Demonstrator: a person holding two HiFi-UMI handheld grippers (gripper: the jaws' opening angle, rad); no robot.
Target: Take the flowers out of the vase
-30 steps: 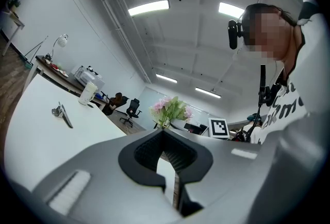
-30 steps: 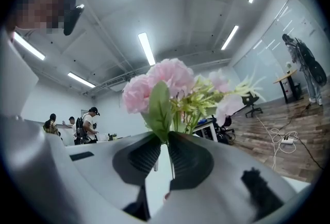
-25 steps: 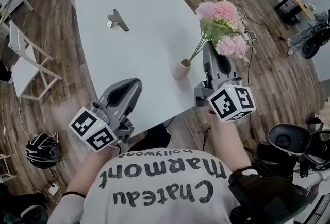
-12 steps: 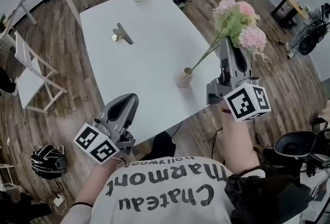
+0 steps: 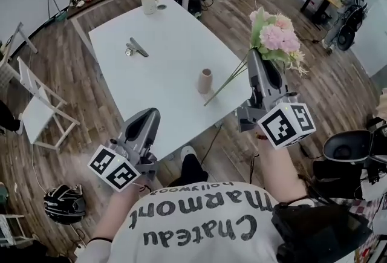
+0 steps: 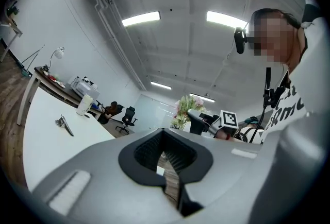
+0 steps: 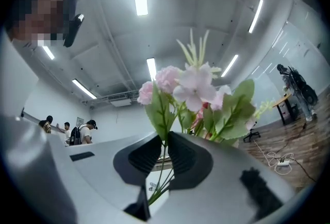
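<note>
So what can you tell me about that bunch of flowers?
The flowers are a bunch of pink blooms and green leaves, perhaps artificial. The right tool is clamped on their thin green stems below the leaves, holding them tilted. The stem ends hang free over the table, beside the vase, not in it.

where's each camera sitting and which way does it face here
Head view: on the person's head, facing steeply down at the white table and vase; shows shirt, left hand-held gripper, right hand-held gripper.
Left gripper view: rides the left one, facing along its empty jaws across the table to the flowers; person's torso at right.
Right gripper view: rides the right one, facing upward along jaws clamped on the flower stems; person's head upper left.
Shared: flowers in all three; table in head and left gripper views.
</note>
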